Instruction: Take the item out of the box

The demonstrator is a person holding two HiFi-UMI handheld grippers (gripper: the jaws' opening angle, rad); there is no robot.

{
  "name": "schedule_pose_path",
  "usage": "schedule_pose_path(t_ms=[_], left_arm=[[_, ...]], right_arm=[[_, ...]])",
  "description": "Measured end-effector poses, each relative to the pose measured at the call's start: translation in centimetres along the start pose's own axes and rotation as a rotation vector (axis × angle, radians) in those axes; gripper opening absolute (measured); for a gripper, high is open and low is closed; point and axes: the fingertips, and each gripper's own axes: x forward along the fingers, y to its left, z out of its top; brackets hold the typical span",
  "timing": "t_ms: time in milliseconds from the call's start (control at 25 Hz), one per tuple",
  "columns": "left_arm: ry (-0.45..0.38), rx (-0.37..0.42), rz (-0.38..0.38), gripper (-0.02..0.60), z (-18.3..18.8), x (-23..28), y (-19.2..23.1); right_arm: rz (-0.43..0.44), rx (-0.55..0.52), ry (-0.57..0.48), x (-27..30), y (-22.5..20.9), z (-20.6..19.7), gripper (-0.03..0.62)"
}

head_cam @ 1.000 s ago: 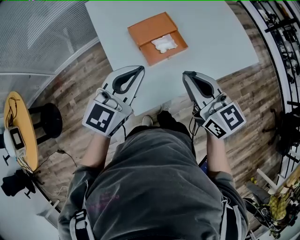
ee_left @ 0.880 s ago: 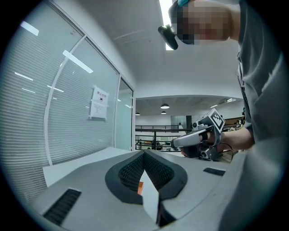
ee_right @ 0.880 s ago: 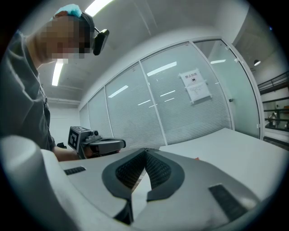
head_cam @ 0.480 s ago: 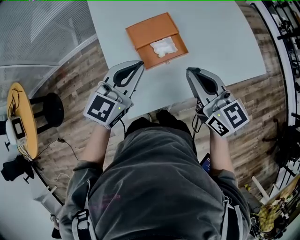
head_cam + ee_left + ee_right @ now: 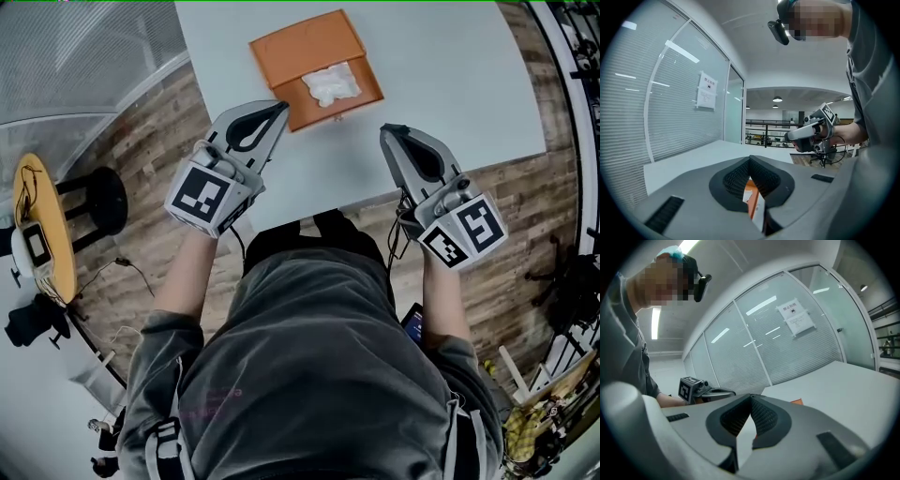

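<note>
While my left gripper [image 5: 279,106] and right gripper [image 5: 386,129] are both pinched shut on nothing, the white item [image 5: 330,84] lies in the orange box [image 5: 305,45] at 12 o'clock. It looks light, soft and crumpled, so I'd pinch its raised middle.

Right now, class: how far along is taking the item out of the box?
Done: the orange box lies open on the table. In hand: nothing; left tool and right tool are shut, empty, short of the box. Left: lift out the white item inside.
</note>
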Motion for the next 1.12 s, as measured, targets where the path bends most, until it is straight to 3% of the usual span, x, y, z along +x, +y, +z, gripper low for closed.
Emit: schedule_pose_path(t_ms=[760, 1120], left_arm=[[0.146, 0.185, -0.26, 0.012, -6.7, 7.0, 2.4], [0.242, 0.284, -0.333, 0.014, -10.7, 9.5, 2.1]], right_arm=[[-0.168, 0.131, -0.016, 3.0, -3.3, -3.2, 0.003], [-0.203, 0.178, -0.014, 2.9, -4.5, -4.8, 0.003]])
